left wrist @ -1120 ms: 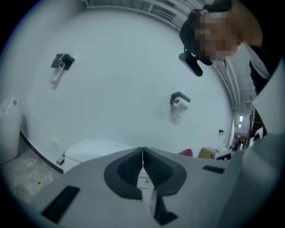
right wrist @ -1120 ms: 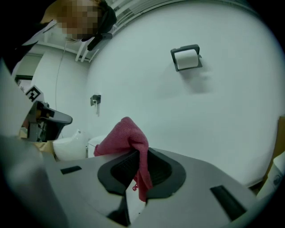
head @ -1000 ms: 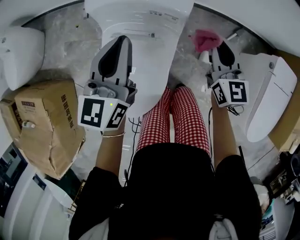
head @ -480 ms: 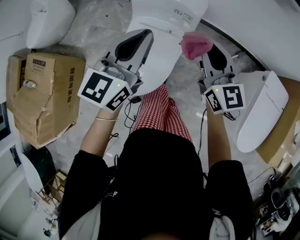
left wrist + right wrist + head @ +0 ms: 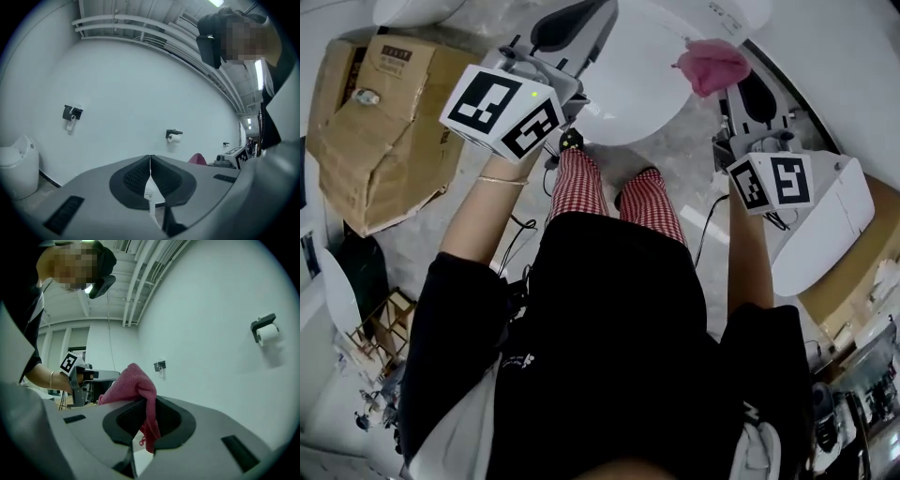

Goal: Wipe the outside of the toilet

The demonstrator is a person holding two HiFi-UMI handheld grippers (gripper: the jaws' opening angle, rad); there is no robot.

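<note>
while the right gripper (image 5: 149,414) has its jaws pressed together on the pink cloth (image 5: 131,383), most of the cloth bunches up above the pads and a short tail hangs below them. the left gripper (image 5: 150,165) is closed too, its pads meeting in a thin line with nothing between them.

in the head view the white toilet (image 5: 642,89) sits just ahead of the person's checked trouser legs, between the two grippers, with the cloth over its right edge. both gripper views look at the bare white wall and its paper roll holder (image 5: 265,331), and neither shows the toilet. so we judge both tools are tipped up and the cloth is not yet on the porcelain, though we cannot tell for certain.

to wipe well, we would tilt the right gripper down so the soft bunch meets the outer shell, not the hard jaw tips. we would hold the clamp firm, since the loose tail suggests a shallow bite that could slip under drag. long overlapping strokes down the right flank seem best. the left gripper should stay off the wiped surface. another white toilet (image 5: 830,225) stands close on the right and a cardboard box (image 5: 375,122) on the left, so elbow room looks tight.
</note>
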